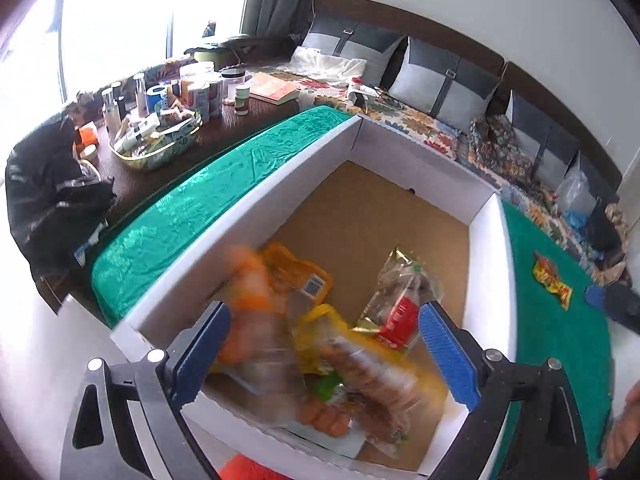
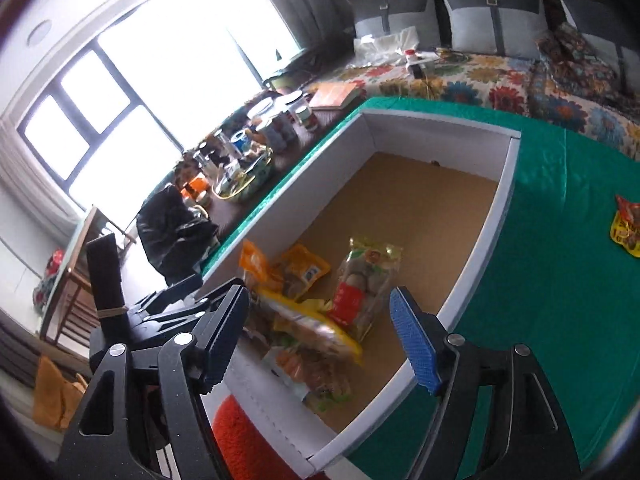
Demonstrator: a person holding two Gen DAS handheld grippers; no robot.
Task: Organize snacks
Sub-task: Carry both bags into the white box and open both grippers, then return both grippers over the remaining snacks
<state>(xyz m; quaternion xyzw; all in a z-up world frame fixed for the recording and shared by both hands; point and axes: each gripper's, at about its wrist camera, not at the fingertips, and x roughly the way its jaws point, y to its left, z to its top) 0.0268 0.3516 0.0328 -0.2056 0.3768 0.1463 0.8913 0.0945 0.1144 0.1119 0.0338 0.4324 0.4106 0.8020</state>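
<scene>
A white box (image 1: pixel 240 216) with a brown floor stands on a green cloth (image 1: pixel 192 208). Its near corner holds several snack packets: an orange one (image 1: pixel 296 272), a clear one with a red label (image 1: pixel 396 312) and a long yellow biscuit packet (image 1: pixel 360 356), all partly blurred. My left gripper (image 1: pixel 328 354) hangs open above them, its pads touching nothing. Seen from the right wrist, the same box (image 2: pixel 508 200) and the red-labelled packet (image 2: pixel 360 284) lie below my right gripper (image 2: pixel 320 336), which is open and empty. One yellow-red packet (image 1: pixel 554 280) (image 2: pixel 626 228) lies loose on the cloth to the right.
Left of the box, a dark table carries a patterned basket (image 1: pixel 156 144), several jars and bottles, a book (image 1: pixel 274 88) and a black bag (image 1: pixel 52 192). Behind is a bed with a floral cover (image 2: pixel 460 80) and grey pillows. A red object (image 2: pixel 240 440) lies below the box's near edge.
</scene>
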